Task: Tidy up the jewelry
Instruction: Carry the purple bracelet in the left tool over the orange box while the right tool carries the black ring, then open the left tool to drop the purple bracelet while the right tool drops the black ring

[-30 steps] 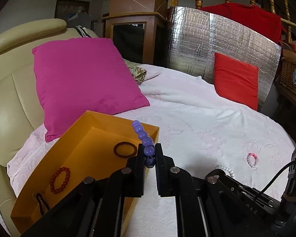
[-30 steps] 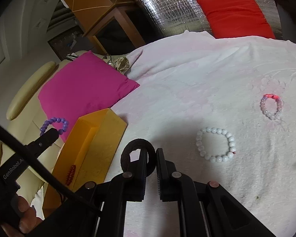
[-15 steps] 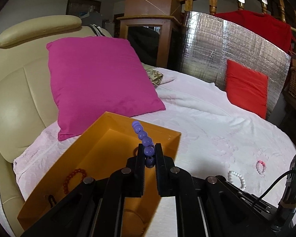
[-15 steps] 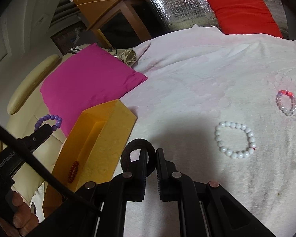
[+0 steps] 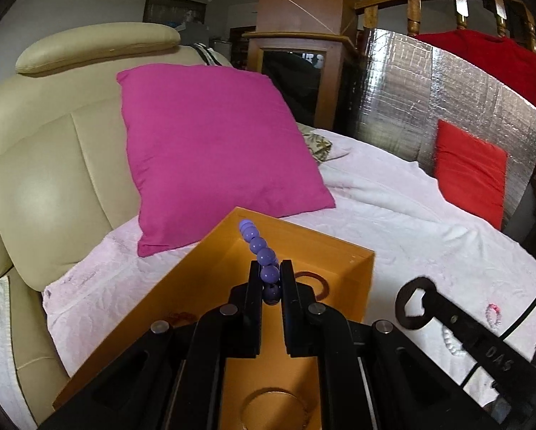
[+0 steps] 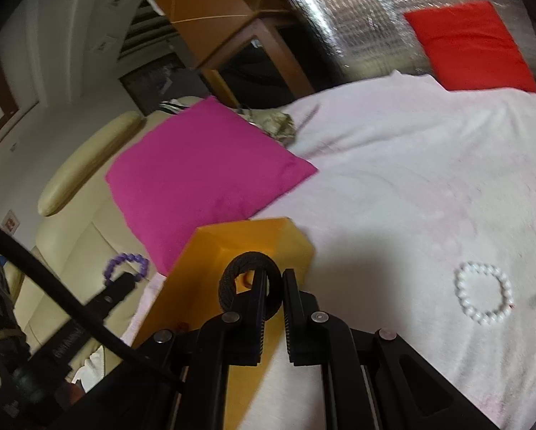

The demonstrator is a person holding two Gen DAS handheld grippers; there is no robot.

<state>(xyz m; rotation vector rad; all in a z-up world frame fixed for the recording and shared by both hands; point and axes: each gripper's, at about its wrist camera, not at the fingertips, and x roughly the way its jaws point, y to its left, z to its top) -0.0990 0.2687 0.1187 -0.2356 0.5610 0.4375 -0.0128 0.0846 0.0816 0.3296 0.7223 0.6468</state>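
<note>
The left gripper (image 5: 270, 279) clamped a purple bead bracelet (image 5: 262, 251) over the orange cardboard box (image 5: 361, 279); the right gripper (image 6: 272, 286) pinched a black braided ring (image 6: 250, 283) — two bracelets, white bead (image 6: 484, 294) and pink bead (image 5: 493, 314), lay unsorted.

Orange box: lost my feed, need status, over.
Left gripper shut on purple bracelet over orange box. Right gripper shut on black ring nearing box. White bracelet on bed. Nothing blocking.

The left tool (image 5: 270, 279) pinches a purple bead bracelet (image 5: 264, 256) above the orange box (image 5: 361, 268), where a dark ring (image 5: 316, 281) lies. Right of it, the right tool (image 5: 416, 304) grips what seems a black ring (image 5: 411, 302).
</note>
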